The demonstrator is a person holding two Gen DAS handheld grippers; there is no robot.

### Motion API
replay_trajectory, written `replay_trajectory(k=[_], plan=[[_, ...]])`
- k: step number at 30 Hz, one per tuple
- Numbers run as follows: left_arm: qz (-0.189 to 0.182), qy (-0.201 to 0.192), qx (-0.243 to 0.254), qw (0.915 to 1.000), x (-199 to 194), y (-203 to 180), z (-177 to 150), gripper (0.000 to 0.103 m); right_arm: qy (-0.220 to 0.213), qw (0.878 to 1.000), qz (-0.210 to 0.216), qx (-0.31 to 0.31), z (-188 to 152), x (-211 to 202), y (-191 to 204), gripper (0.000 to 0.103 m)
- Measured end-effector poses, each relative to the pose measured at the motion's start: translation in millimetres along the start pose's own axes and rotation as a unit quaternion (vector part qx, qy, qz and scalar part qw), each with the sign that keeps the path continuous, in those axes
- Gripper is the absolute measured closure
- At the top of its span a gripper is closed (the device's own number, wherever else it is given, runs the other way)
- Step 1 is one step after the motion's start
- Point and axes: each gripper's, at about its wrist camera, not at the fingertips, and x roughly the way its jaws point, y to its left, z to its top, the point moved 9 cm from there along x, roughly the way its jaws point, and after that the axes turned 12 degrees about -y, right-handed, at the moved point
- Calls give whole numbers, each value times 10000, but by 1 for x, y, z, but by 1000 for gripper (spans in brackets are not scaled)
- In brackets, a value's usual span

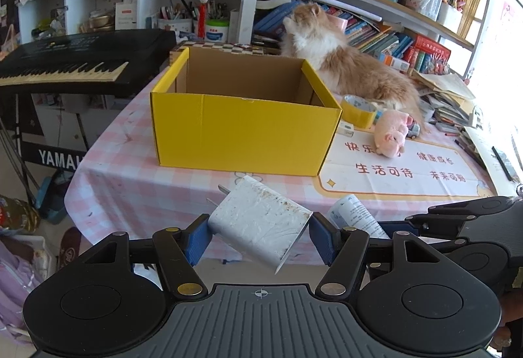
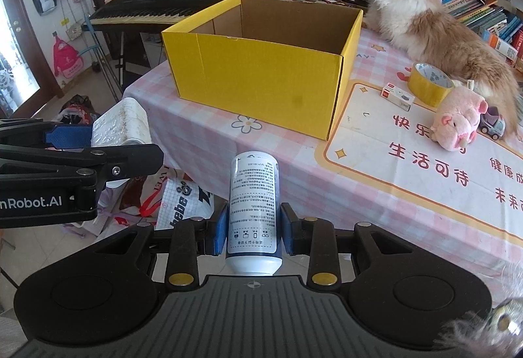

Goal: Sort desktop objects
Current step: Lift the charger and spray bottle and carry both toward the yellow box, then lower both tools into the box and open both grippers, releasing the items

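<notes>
An open yellow cardboard box point(image 1: 243, 126) point(image 2: 261, 70) stands on the pink checked tablecloth. My left gripper point(image 1: 260, 235) is shut on a scuffed white plug adapter point(image 1: 258, 220) with two prongs pointing toward the box; the same adapter point(image 2: 121, 122) shows at the left of the right wrist view. My right gripper point(image 2: 253, 230) is shut on a white spray can point(image 2: 253, 204) with a printed label, held lengthwise and pointing at the box. Both grippers hover at the table's near edge, in front of the box.
A fluffy orange-and-white cat point(image 2: 431, 27) lies right of the box. Near it sit a yellow tape roll point(image 2: 430, 85), a small white carton point(image 2: 397, 96), a pink plush pig point(image 2: 457, 122) and a toy car point(image 2: 493, 124). A keyboard point(image 1: 75, 60) stands left; bags point(image 2: 176, 194) lie on the floor.
</notes>
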Motion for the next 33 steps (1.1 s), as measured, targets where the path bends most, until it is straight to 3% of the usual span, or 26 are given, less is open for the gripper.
replay_trajectory(k=[22, 33], plan=[[-83, 78, -97, 9999, 17, 10, 7, 38, 161, 9999, -5, 42, 8, 18, -4, 73], [-144, -465, 4, 9988, 26, 16, 57, 38, -259, 9993, 42, 257, 63, 21, -14, 73]])
